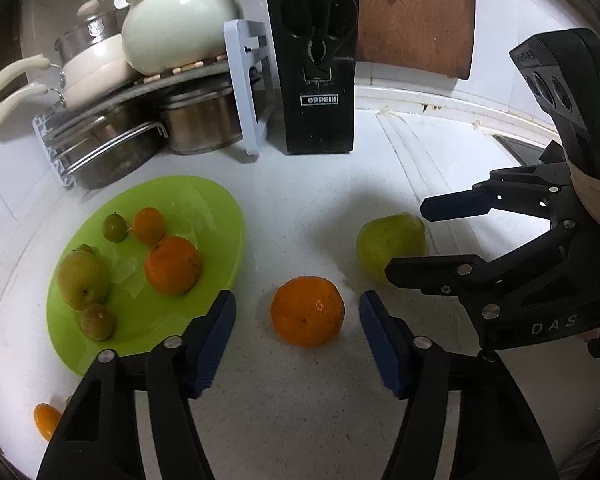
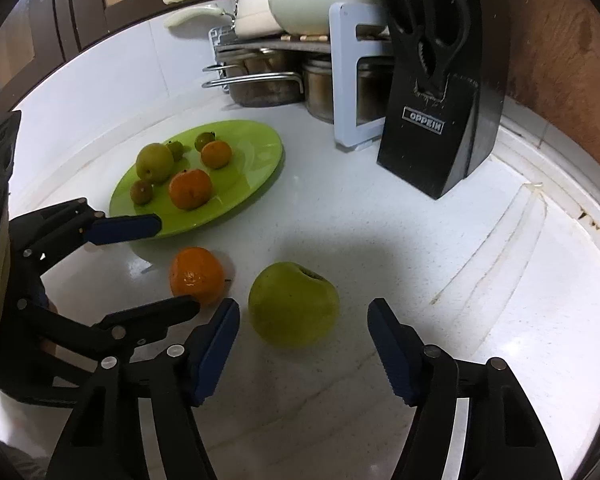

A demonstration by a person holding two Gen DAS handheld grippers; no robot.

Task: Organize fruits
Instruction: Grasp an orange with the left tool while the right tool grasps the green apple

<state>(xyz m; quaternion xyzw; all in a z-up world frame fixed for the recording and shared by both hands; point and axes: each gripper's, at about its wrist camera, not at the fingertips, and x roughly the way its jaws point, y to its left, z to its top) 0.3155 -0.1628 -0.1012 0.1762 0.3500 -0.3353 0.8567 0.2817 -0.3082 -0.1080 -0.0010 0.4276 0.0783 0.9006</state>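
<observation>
A green plate [image 1: 204, 208] [image 2: 256, 148] on the white counter holds several fruits: oranges and small green fruits. A loose orange [image 1: 307, 311] [image 2: 197, 275] lies on the counter between the fingers of my open left gripper [image 1: 298, 316] [image 2: 176, 264], not gripped. A green apple [image 1: 388, 246] [image 2: 293, 304] lies to its right, between the fingers of my open right gripper [image 2: 303, 322] [image 1: 406, 240], not gripped. Another small orange [image 1: 46, 420] lies at the lower left edge of the left wrist view.
A black knife block [image 1: 318, 76] [image 2: 440, 92] stands at the back. Left of it a rack [image 1: 244, 84] holds metal pots and a pale teapot [image 1: 180, 20]. A wooden board [image 1: 416, 16] leans against the wall.
</observation>
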